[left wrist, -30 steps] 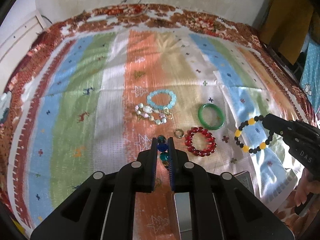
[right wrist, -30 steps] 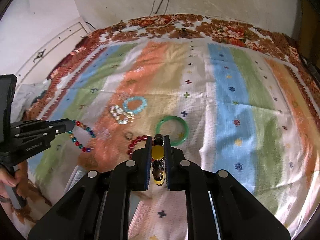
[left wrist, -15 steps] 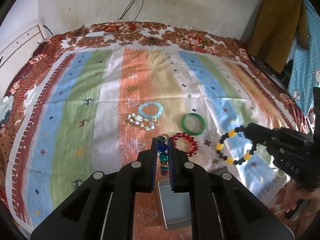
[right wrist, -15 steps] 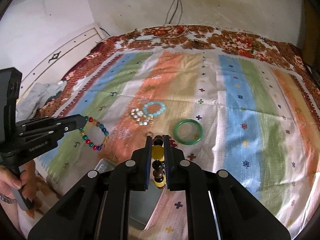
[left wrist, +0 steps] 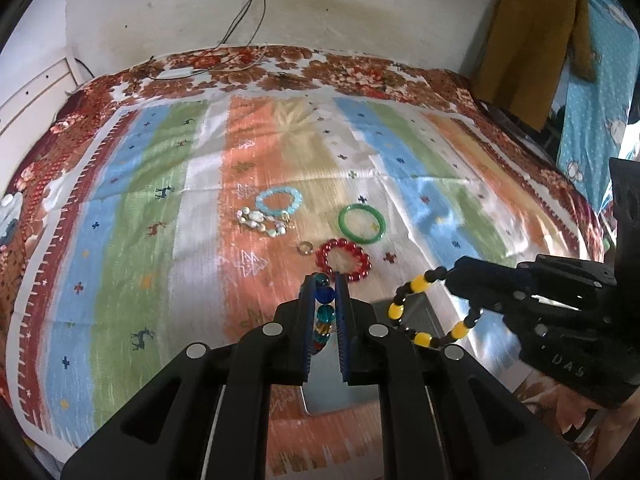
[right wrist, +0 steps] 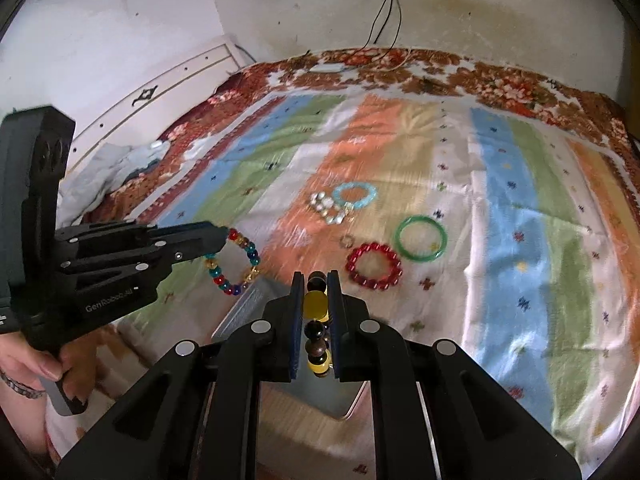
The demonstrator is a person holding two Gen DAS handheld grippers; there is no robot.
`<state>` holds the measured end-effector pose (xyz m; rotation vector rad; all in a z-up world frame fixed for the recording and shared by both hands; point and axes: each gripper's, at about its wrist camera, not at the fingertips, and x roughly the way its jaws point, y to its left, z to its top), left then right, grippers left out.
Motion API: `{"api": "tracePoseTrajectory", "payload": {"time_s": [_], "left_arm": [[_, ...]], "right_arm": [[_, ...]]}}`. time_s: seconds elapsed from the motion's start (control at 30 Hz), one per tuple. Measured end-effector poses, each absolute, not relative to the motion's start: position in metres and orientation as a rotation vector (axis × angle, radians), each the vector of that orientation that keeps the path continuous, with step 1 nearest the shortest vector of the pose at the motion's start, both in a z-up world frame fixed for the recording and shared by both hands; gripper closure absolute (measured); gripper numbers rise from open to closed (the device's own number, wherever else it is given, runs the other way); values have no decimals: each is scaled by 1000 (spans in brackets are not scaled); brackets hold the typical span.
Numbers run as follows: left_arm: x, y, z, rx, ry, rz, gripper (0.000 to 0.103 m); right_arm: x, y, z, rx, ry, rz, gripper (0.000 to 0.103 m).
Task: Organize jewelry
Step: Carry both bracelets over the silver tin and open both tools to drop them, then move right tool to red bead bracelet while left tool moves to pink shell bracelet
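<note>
My left gripper (left wrist: 324,280) is shut on a multicoloured glass-bead bracelet (left wrist: 325,295), which hangs from its tips (right wrist: 232,264) in the right wrist view. My right gripper (right wrist: 316,276) is shut on a black-and-yellow bead bracelet (right wrist: 315,304), seen dangling (left wrist: 420,336) in the left wrist view. Both are held above a grey metal tray (left wrist: 332,396) at the near edge of the striped cloth. Farther out on the cloth lie a red bead bracelet (left wrist: 343,260), a green bangle (left wrist: 362,224), a pale blue bead bracelet (left wrist: 279,202), a white pearl piece (left wrist: 260,222) and a small ring (left wrist: 305,247).
The striped cloth (left wrist: 140,240) covers a bed with a floral border. A wall with hanging cables (left wrist: 240,20) stands behind it, a white headboard (right wrist: 160,96) is on the left, and clothes (left wrist: 528,40) hang at the right. A hand (right wrist: 36,364) grips the left tool's handle.
Both grippers have drawn back from the jewelry toward the near edge, each still holding its bracelet. The metal tray has come into view beneath them.
</note>
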<state>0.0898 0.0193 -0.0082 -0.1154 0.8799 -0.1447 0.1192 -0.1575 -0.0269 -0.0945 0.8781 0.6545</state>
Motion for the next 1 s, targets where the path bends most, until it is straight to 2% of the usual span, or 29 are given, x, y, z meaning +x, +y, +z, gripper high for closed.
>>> {"api": "tracePoseTrajectory", "payload": {"time_s": [0.17,0.2,0.23,0.27,0.3,0.37,0.73,0.93,1.0], "left_arm": [[90,13,-16,-84,912,-118,93],[92,13,-17,-85,917,-110,82],[93,15,-18,-89,922,-99,67],[93,16,-18,-92,921,-92,62],[94,18,-18,-93,921,-81,61],[96,23,-19,-100,921,-57,58],[131,56,-31,-171,988,32,30],[151,68,-38,-212,1026,48,24],[157,74,-42,-235,1043,52,23]], "right_arm": [[116,-154,-37,-100,920,673,91],[116,-153,-40,-104,930,673,90],[118,-154,-42,-103,938,664,89],[121,-155,-44,-99,949,648,80],[123,-157,-46,-93,953,633,66],[127,-161,-47,-97,948,593,59],[165,-177,-56,-118,977,472,48],[180,-173,-62,-143,1004,444,47],[185,-171,-65,-154,1009,435,42]]}}
